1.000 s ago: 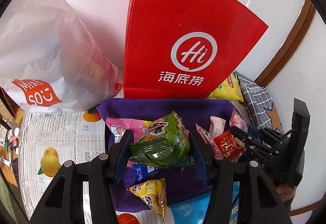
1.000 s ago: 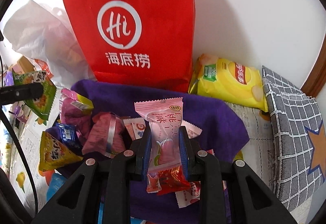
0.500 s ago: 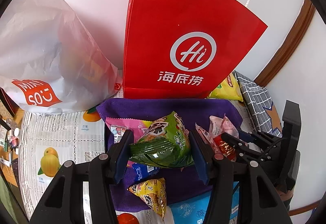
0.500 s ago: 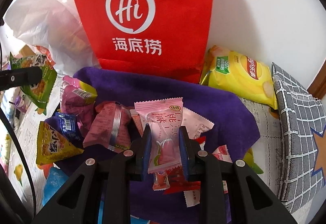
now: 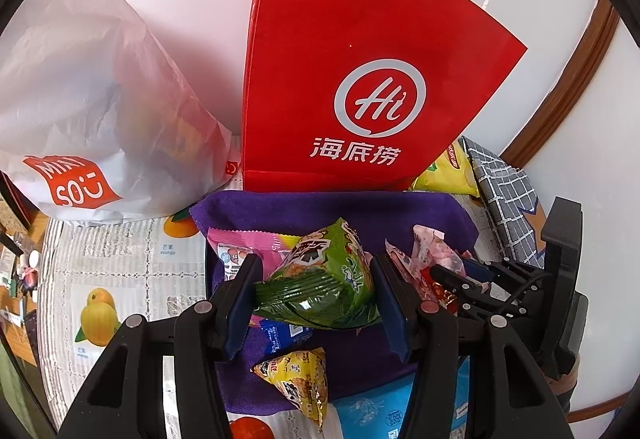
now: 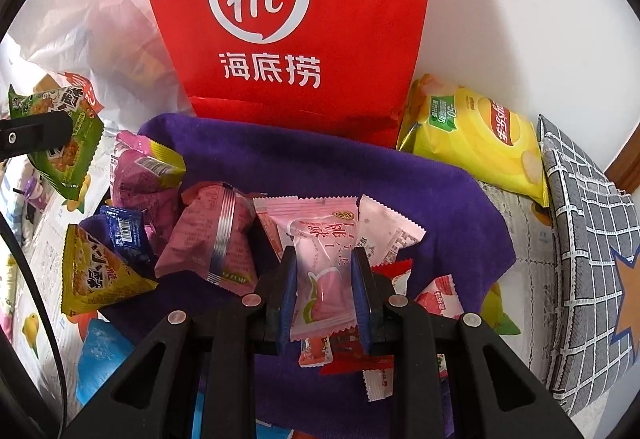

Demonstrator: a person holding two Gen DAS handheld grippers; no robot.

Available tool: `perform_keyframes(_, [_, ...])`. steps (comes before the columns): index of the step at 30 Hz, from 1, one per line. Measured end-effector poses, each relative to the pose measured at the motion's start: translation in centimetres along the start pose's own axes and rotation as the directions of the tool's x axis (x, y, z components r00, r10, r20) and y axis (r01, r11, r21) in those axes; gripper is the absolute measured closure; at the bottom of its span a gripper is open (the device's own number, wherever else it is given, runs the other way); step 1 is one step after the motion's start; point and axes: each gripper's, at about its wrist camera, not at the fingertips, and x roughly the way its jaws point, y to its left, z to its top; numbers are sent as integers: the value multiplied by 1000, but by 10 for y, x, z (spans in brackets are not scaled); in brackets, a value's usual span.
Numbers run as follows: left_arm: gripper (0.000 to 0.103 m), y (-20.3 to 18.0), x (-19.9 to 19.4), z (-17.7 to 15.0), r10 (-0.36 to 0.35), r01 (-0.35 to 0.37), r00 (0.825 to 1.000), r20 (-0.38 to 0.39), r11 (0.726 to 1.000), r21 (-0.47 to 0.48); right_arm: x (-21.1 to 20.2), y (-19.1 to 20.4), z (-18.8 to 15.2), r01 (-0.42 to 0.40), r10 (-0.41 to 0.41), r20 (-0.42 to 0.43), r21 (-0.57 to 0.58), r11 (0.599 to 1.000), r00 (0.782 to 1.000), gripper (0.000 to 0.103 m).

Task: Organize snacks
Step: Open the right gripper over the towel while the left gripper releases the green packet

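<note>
My left gripper (image 5: 316,287) is shut on a green snack pack (image 5: 320,279) and holds it above the purple cloth (image 5: 288,211); the pack also shows at the left of the right wrist view (image 6: 60,143). My right gripper (image 6: 325,279) is shut on a pink candy packet (image 6: 324,263), held low over the cloth (image 6: 320,163). The right gripper also shows in the left wrist view (image 5: 448,275). Several snacks lie on the cloth: a yellow triangular pack (image 6: 96,275), a pink triangular pack (image 6: 212,235), a blue sachet (image 6: 124,231).
A red paper bag (image 6: 288,19) stands behind the cloth against the wall. A white plastic bag (image 5: 88,95) lies to its left. A yellow chip bag (image 6: 472,135) and a grey checked cloth (image 6: 588,259) lie at the right. A fruit-print tablecloth (image 5: 116,271) covers the table.
My right gripper has moved forward and down toward the cloth with the pink packet in it. The left gripper with the green pack has hardly moved.
</note>
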Motion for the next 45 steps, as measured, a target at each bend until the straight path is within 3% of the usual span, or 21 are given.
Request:
perform_keyframes(11, [50,0,3,0,5,-5,1000,-13,1000,0,7,10,-2,20,-21,-29,-36,999,999,73])
perform_keyframes(14, [50,-3,6,-1,9,-8,1000,-23,1000,5,-1,12,-1,39,-39,-9,-48,998,999,63])
perform_keyframes(17, [50,-7,14,-3,16,-15,999,-44,1000,15,-16,14,1,75,-72,38,-62,995,997,59])
perform_keyframes(24, [49,-20,32,-9,37,-33,995,-96,998,46,-46,8,5,84,-80,111,-36,996,991,59])
perform_keyframes(37, [49,-24,72,-18,46,-37,975,-219,998,46,-69,-4,10,74,-77,153,24,997,985,59])
perform_keyframes(45, [48,-29,79,-19,51,-39,972,-228,997,59,-82,-16,12,75,-88,180,78,994,980,59])
